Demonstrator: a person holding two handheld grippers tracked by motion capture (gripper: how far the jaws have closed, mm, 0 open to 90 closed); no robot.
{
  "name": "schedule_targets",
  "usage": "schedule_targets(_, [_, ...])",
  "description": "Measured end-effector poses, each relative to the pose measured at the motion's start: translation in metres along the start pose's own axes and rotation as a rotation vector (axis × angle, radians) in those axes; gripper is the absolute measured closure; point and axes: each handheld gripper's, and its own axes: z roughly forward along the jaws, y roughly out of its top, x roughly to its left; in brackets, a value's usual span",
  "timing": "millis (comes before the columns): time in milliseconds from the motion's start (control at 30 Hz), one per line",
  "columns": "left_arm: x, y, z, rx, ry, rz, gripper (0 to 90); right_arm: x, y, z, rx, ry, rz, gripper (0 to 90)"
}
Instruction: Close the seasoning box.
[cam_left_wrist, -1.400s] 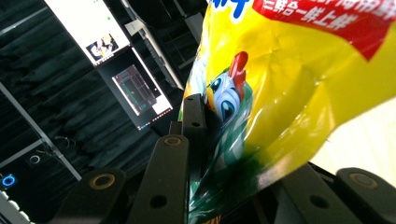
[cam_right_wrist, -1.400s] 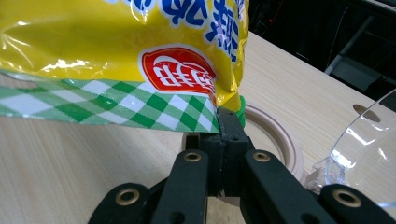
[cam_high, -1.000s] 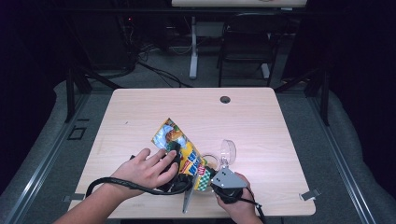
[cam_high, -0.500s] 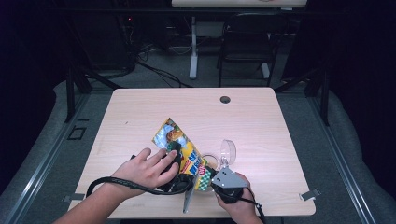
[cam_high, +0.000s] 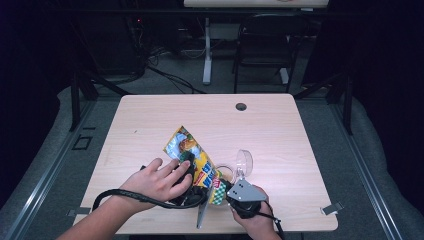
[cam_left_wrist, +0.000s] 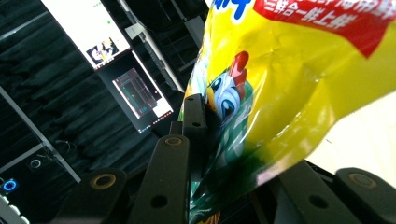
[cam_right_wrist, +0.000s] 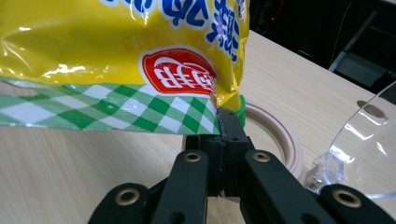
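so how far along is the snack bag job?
Done: both grippers have the snack bag; right gripper is pinched on its checkered corner, left gripper grips its side. In hand: bag held off the table. Left: bag looks unopened; the open jar waits beside.

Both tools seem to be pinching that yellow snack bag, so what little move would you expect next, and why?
Probably a gentle pull apart to tear the bag open. The right tool is clamped on the green checked edge at a corner, the left tool grips the bag's other side, and an open container waits right beside them on the table, likely for the contents.
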Motion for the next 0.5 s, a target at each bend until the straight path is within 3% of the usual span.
schedule_targets(500, [0.0020, -0.0026, -0.0033, -0.002, 0.001, 0.003, 81.1, 0.0007, 0.0017, -0.0022, -0.011, 0.010, 0.010, 89.7])
